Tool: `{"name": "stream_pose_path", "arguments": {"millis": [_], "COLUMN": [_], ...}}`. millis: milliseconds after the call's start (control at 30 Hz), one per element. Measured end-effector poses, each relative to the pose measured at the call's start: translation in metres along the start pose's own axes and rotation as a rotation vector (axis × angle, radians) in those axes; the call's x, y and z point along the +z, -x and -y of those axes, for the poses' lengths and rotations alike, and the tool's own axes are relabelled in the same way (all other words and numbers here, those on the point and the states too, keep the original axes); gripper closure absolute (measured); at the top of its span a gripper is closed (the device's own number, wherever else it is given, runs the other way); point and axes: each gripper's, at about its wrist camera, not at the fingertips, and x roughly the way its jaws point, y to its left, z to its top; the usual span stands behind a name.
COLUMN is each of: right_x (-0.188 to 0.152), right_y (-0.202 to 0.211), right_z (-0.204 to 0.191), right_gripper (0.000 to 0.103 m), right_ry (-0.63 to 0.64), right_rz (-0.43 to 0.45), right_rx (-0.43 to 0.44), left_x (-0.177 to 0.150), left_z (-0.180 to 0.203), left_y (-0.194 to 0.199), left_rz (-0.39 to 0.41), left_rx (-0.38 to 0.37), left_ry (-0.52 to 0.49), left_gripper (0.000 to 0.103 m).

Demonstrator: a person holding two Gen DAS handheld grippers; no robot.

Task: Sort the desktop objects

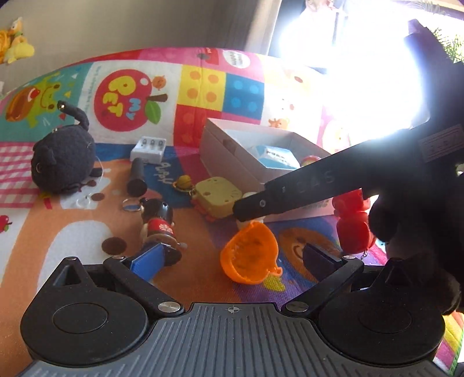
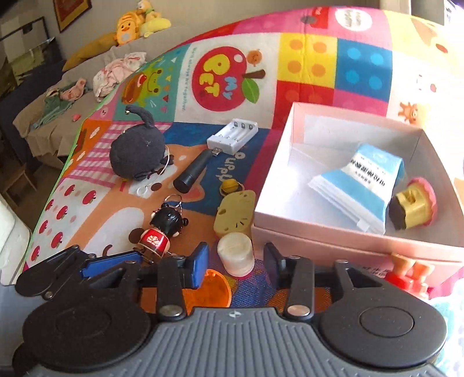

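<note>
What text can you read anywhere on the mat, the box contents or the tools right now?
"MY PET": on the red apple print of the play mat.
"Puppy": on the mat's blue patch.
Small line beside the apple: blurred.
Blue-and-white packet in the box: printed characters, unreadable.
White round badge at the mat's far edge: too small.

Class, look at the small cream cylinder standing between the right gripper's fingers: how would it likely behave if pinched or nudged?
The cream cylinder looks smooth and glossy, so it may slip in the right gripper. Standing upright, short and wide, it probably resists tipping. If knocked over, its round side would likely roll on the mat.
</note>
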Motion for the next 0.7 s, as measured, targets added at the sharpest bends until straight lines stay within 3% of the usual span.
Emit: {"name": "stream_pose_path", "arguments": {"millis": [267,533,633,700], "right_x": [-0.037,-0.076,-0.093,-0.102], "right_y": [0.034,0.063,0.071,0.077], "right_z": [0.043,0.083,0.086,0.084], "right_gripper": [0.078,0.078,0.077,0.069], "right_ry": [-0.097,-0.111,-0.105,-0.094], "right_rz": [0.074,0.129,0.146,0.162], "right_rx": [-0.005,-0.136,-0.085,-0.054], "left_x": [-0.002,-0.001,-0.003,-0.003], "left_z": [0.013,0.027,0.034,0.04], "left_y": [0.002,-0.001,0.0,-0.001], "left_rz": [0.007,-0.044,-0.075,-0.082], "left_rx": [0.067,0.1,0.075,0.075], "left_ry": [-0.072,-0.099,-0.094,-0.111], "left_gripper": [0.0,0.0,0.0,0.0]}}
